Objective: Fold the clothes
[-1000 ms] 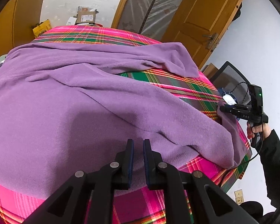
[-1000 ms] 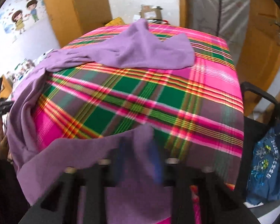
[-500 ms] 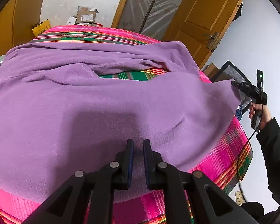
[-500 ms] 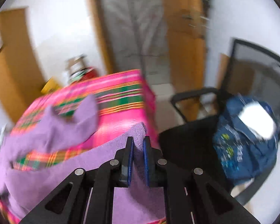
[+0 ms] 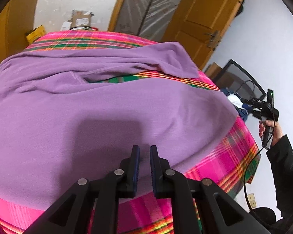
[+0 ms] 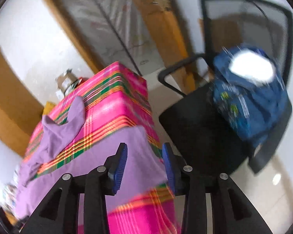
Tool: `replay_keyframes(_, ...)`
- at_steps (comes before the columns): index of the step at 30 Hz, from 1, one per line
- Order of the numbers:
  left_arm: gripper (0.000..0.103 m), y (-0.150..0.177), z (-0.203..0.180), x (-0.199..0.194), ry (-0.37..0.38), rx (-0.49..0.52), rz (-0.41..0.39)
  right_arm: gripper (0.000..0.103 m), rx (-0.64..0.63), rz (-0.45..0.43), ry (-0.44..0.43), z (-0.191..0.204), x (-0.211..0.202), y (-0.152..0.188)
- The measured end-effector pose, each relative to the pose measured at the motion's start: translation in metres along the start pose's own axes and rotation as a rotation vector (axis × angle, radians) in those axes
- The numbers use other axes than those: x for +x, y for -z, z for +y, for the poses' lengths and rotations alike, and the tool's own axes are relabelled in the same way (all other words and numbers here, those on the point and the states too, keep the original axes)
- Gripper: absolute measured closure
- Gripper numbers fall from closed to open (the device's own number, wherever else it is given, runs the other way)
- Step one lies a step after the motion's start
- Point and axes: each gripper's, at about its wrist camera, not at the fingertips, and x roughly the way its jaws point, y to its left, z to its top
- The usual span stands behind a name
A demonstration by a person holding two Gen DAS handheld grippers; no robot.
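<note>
Two pairs of fingers tell different stories here. The right gripper [image 6: 144,156] has just been opening: its blue pads [image 6: 120,162] stand well apart, and the edge of the purple garment [image 5: 99,113] lies on the cloth below them, released, with nothing pinched. The left gripper [image 5: 144,156] keeps only a narrow slit between its pads. The near hem of the garment runs just at and under its tips, but whether fabric is actually pinched in that slit cannot be told from the left wrist view.

Outward from the fingers, the garment is spread broad and fairly flat over the pink-and-green plaid tablecloth [image 5: 240,156], with one sleeve [image 5: 166,62] lying across the far side and a strip of plaid showing between it and the body. In the left wrist view the person's right hand [image 5: 269,128] holds its gripper off the table's right edge, clear of the fabric. Beyond that stands a black mesh chair [image 6: 205,128] with a blue bag [image 6: 248,101] on its seat.

The step in hand looks like laying the garment out flat, before any real fold. The next move probably calls for the right gripper to find a fresh hold, likely the far sleeve or a side edge, and bring it across the body without dragging the smoothed part askew.
</note>
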Motion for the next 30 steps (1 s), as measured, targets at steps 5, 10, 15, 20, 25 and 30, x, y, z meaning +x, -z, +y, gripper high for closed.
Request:
replay_keyframes(5, 0.093, 0.000, -0.027, 0.009, 0.040, 0.084, 0.025, 0.063, 0.233, 0.084, -0.142, -0.039, 0.007, 0.028)
replay_keyframes(10, 0.092, 0.002, -0.052, 0.017, 0.061, 0.161, 0.048, 0.063, 0.314, 0.170, -0.291, -0.035, 0.028, 0.041)
replay_keyframes(15, 0.091, 0.006, -0.068, 0.025, 0.058, 0.212, 0.062, 0.048, 0.360, 0.194, -0.343, -0.028, 0.042, 0.037)
replay_keyframes(20, 0.089, 0.006, -0.079, 0.037, 0.049, 0.255, 0.080, 0.052, 0.388, 0.158, -0.363, -0.029, 0.050, 0.030)
replay_keyframes(25, 0.089, 0.006, -0.091, 0.045, 0.054, 0.307, 0.081, 0.082, 0.387, 0.085, -0.361, -0.029, 0.045, 0.023)
replay_keyframes(30, 0.096, 0.008, -0.101, 0.049, 0.062, 0.353, 0.076, 0.095, 0.377, 0.024, -0.360, -0.032, 0.036, 0.018)
